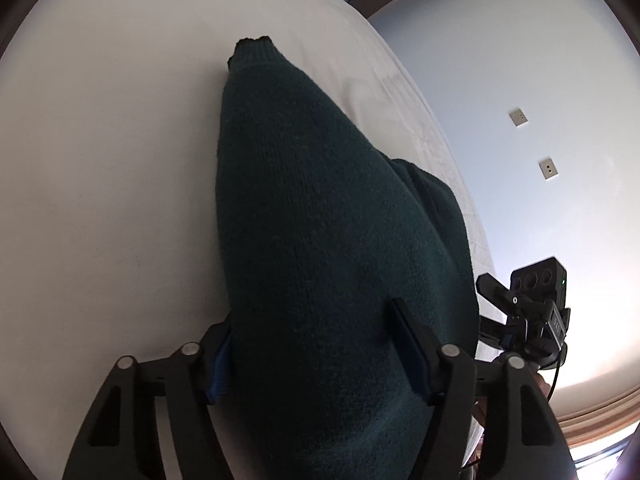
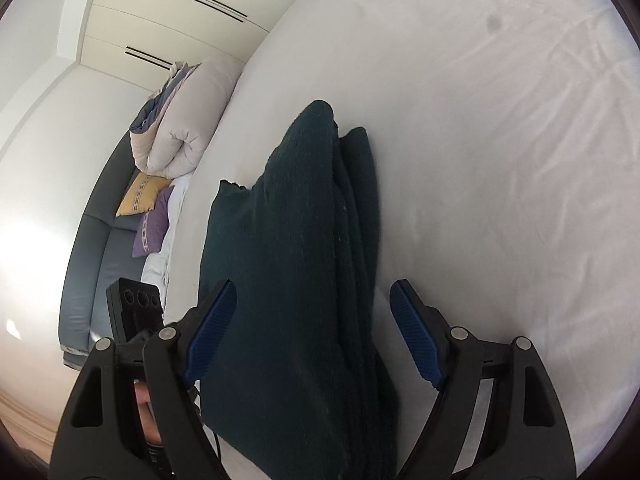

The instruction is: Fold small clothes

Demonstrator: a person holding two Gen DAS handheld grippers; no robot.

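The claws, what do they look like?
Each claw, left and right, has two black plastic arms with round silver pins at the joints and ridged blue pads on the inner faces. A black camera block tops the right one, with a thin black cable beside it.

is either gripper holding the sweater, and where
Right gripper: open, holds nothing. Left gripper straddles the near end of the green sweater; whether its pads grip it cannot be told.

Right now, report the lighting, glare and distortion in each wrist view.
Left wrist view: fisheye bends the white bed edge into a curve, the dark green sweater is underexposed, and bright window glare washes out the lower right. Right wrist view: glare blooms on the left wall, soft daylight shows sheet wrinkles, and the sweater stays dark.
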